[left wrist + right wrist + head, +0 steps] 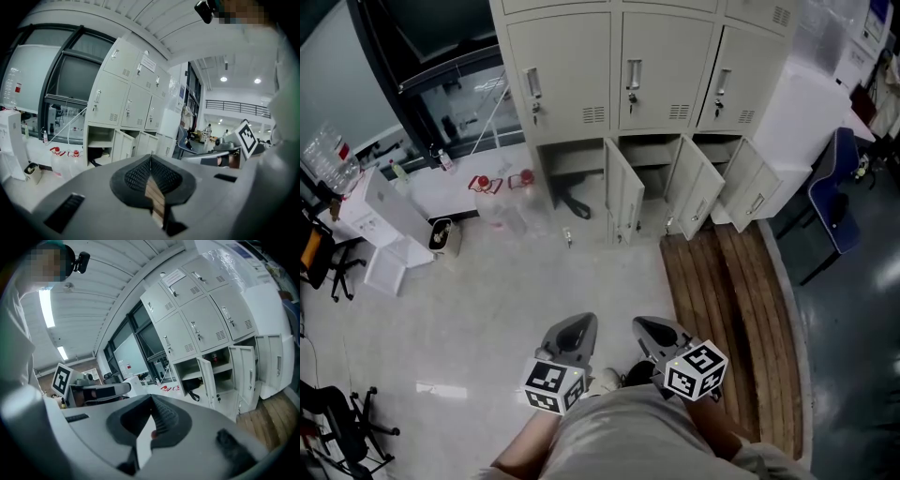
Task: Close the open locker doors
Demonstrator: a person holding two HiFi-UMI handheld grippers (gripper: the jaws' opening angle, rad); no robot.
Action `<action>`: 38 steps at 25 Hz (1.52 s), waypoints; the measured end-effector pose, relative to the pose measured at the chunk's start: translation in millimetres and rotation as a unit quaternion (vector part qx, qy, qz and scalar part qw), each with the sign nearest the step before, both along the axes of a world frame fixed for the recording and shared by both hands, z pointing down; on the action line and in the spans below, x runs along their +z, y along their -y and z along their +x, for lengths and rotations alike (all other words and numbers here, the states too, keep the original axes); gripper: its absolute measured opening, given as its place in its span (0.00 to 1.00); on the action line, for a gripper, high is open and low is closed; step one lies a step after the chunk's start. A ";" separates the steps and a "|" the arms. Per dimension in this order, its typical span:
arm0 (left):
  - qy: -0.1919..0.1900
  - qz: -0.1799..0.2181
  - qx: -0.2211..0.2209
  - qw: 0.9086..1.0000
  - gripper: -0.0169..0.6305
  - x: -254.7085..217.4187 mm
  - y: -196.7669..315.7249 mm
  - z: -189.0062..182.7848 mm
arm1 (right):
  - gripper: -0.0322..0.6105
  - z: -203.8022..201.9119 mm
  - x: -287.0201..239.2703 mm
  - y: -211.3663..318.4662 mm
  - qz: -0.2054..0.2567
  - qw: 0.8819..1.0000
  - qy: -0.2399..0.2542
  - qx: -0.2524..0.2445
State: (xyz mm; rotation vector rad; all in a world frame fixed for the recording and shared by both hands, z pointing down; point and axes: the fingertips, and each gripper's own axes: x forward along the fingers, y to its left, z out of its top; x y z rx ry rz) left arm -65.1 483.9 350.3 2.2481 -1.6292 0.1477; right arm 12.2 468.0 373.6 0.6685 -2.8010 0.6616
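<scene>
Locker doors (698, 199) ajar | well ahead of left tongs (575, 333), right tongs (658, 334)

Floor (534, 300) was recorded as pale grey and speckled, with a darker grey area (853, 328) at the right. A slatted wooden platform (722, 300) was found laid on it, just before the right end of the locker unit (647, 75), which was stood on the floor. Two clear jugs with red caps (525, 192) were noted near the unit's left foot. A small bin (441, 234) and a white cabinet (389, 211) were noted farther left. A black office chair (342, 422) was seen at lower left and a blue chair (834, 192) at right.
</scene>
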 end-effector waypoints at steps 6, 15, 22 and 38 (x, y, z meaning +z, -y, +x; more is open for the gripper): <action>-0.004 0.001 0.003 1.000 0.05 2.4 10.7 -9.4 | 0.09 -9.2 3.5 13.1 -0.001 1.000 -0.004 0.000; 0.010 -0.001 0.006 1.000 0.05 12.3 62.3 -20.4 | 0.09 -27.0 15.8 63.7 -0.007 1.000 -0.003 -0.006; 0.008 -0.004 0.007 1.000 0.05 15.0 140.3 -34.3 | 0.09 -47.2 16.5 139.6 -0.005 1.000 -0.002 -0.007; -0.005 -0.024 -0.006 1.000 0.05 15.0 320.7 -40.1 | 0.09 -60.7 15.5 314.4 -0.017 0.999 -0.018 -0.040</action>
